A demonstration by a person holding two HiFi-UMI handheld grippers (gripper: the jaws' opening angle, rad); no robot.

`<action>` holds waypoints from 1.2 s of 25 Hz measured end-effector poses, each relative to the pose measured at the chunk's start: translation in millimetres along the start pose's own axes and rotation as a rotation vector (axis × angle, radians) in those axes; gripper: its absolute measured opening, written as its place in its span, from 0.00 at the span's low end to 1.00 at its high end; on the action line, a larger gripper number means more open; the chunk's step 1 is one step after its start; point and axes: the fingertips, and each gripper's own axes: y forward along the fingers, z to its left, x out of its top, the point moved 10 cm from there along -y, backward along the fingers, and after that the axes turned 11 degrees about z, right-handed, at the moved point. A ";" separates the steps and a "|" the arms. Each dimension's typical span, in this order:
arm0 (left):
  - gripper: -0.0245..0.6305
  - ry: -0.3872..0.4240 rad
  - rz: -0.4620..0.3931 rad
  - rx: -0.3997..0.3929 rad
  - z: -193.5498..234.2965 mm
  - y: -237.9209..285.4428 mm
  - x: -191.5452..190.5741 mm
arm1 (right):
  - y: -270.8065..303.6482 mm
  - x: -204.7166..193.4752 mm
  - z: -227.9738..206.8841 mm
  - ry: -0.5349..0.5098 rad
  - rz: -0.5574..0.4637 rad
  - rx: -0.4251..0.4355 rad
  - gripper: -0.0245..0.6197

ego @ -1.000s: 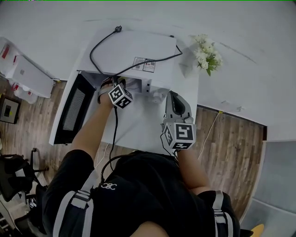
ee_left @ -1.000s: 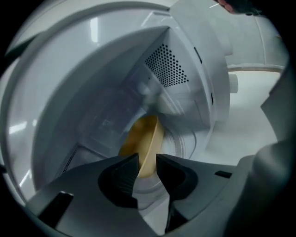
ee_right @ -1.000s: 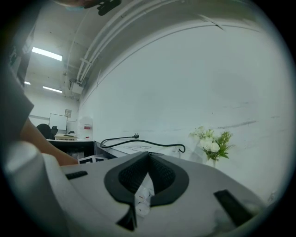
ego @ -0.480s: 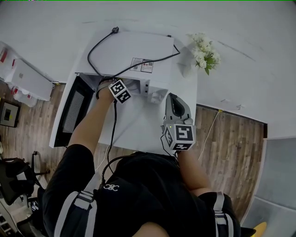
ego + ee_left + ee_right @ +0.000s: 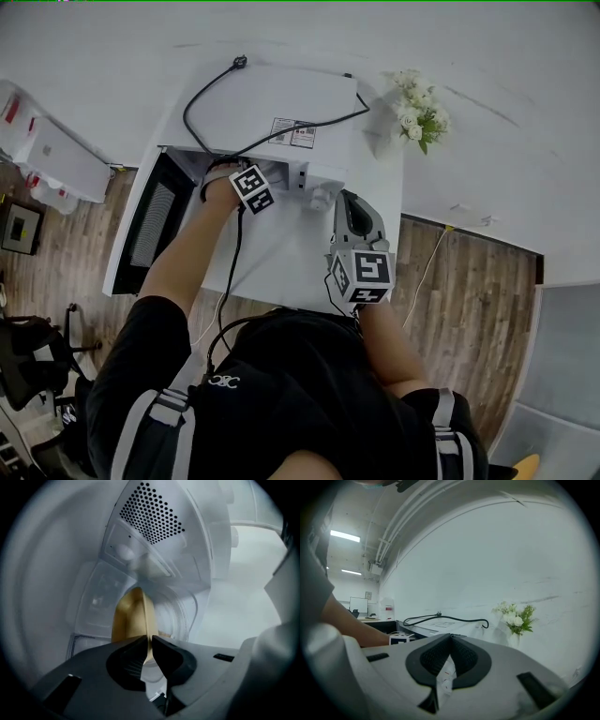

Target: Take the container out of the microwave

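Observation:
Inside the white microwave (image 5: 272, 103), a tan container (image 5: 133, 616) rests on the glass turntable (image 5: 180, 613). My left gripper (image 5: 150, 640) reaches into the cavity, and its jaws are closing with the container's thin rim pinched between the pads. In the head view only its marker cube (image 5: 253, 187) shows at the microwave's mouth; the jaws and the container are hidden there. My right gripper (image 5: 350, 199) hovers over the table in front of the microwave's control side, shut with nothing in it (image 5: 451, 638).
The microwave door (image 5: 150, 220) hangs open to the left. A black power cord (image 5: 216, 84) lies across the microwave's top. A vase of white flowers (image 5: 417, 108) stands at the table's far right corner. The white table (image 5: 281, 262) ends at wooden floor on either side.
The left hand's marker cube has shifted and rolled slightly at the microwave's mouth. The right gripper has stayed where it was.

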 end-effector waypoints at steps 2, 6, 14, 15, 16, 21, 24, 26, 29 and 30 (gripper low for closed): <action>0.11 -0.003 0.003 -0.002 -0.6 -5.2 -1.5 | 0.8 -2.1 2.6 0.003 0.005 0.006 0.05; 0.11 -0.012 0.014 -0.027 -3.1 -19.0 -9.3 | 0.0 -3.7 8.6 0.004 0.004 0.022 0.05; 0.11 -0.007 0.017 0.010 -16.7 -64.1 -32.1 | -1.3 -10.7 22.0 0.031 0.009 0.074 0.05; 0.11 -0.016 0.015 -0.001 -20.2 -70.1 -36.0 | -1.6 -11.0 25.3 0.030 0.008 0.082 0.05; 0.11 -0.022 0.015 -0.008 -23.7 -76.0 -40.1 | -1.8 -11.1 28.6 0.028 0.007 0.091 0.05; 0.11 -0.057 0.028 -0.025 -40.9 -102.4 -59.4 | -2.8 -15.4 43.8 0.023 0.008 0.135 0.05; 0.11 -0.078 0.039 -0.033 -51.9 -119.8 -74.0 | -3.0 -21.6 54.4 0.026 0.016 0.164 0.05; 0.11 -0.092 0.044 -0.033 -59.4 -131.6 -84.0 | -3.0 -25.2 61.1 0.028 0.021 0.185 0.05; 0.11 -0.117 0.054 -0.031 -67.5 -146.3 -98.5 | -1.4 -28.2 71.0 0.029 0.025 0.216 0.05; 0.11 -0.125 0.058 -0.029 -69.3 -150.4 -103.1 | -0.3 -28.6 74.2 0.029 0.025 0.228 0.05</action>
